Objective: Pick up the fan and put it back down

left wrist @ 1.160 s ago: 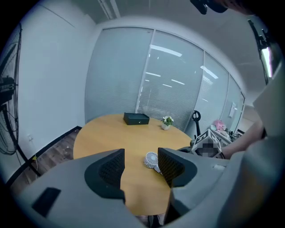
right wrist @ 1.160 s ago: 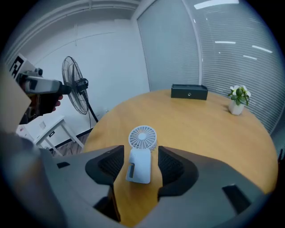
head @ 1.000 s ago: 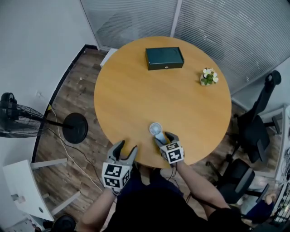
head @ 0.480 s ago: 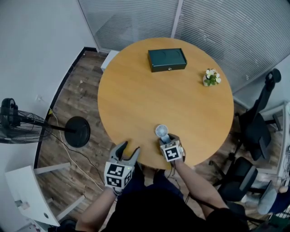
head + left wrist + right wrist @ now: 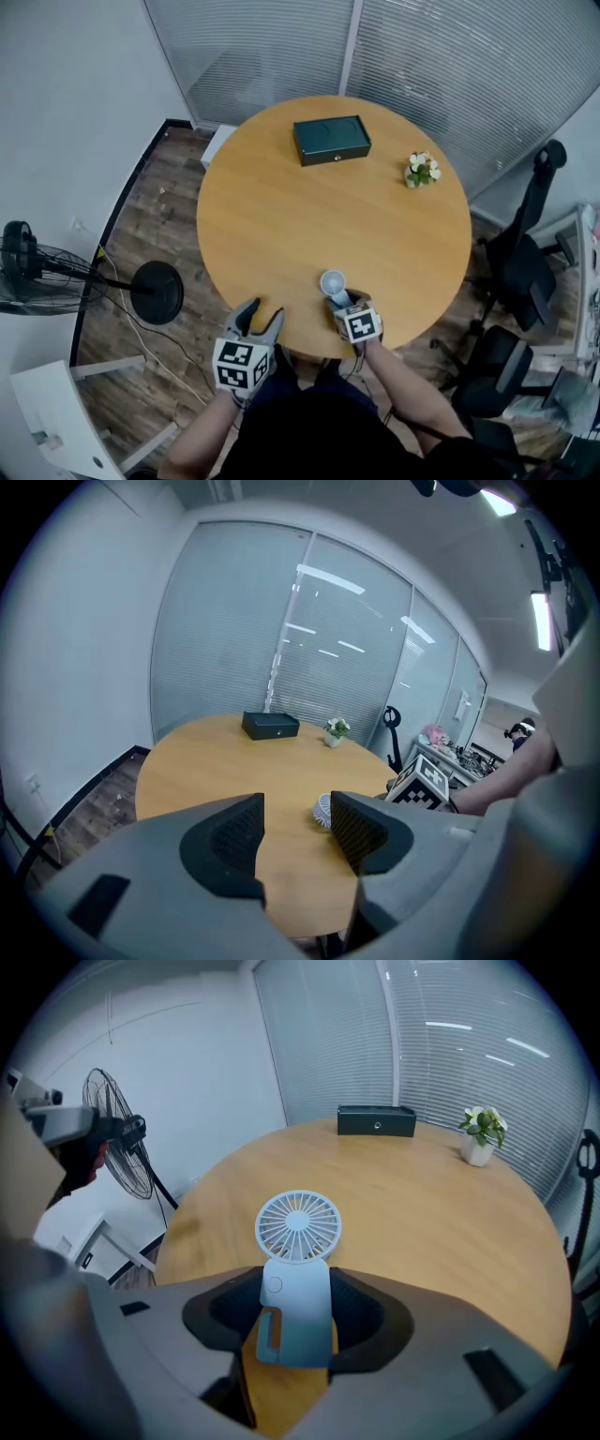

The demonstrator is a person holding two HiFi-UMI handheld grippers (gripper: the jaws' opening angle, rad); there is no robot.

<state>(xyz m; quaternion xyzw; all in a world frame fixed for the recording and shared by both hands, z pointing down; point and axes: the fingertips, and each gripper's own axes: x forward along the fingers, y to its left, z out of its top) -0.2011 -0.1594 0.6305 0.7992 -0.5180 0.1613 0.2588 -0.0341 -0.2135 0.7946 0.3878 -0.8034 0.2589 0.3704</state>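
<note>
A small white handheld fan [image 5: 332,281] lies near the front edge of the round wooden table [image 5: 281,216], its round grille [image 5: 298,1226] pointing away from me. My right gripper [image 5: 339,301] has the fan's handle [image 5: 298,1312] between its pads; the jaws have just been closing, and both pads now sit against the handle. My left gripper [image 5: 259,317] hovers at the table's front edge, left of the fan, open with nothing between its pads [image 5: 228,834]. From the left gripper view the fan [image 5: 323,809] shows just past the right pad.
A dark green box [image 5: 331,140] sits at the table's far side, with a small potted plant [image 5: 422,170] to its right. A standing floor fan [image 5: 28,272] is on the left. Black office chairs [image 5: 525,267] stand at the right.
The right gripper's jaws have narrowed onto the fan's handle. The left gripper has stayed at the table edge. The head view has shifted a little.
</note>
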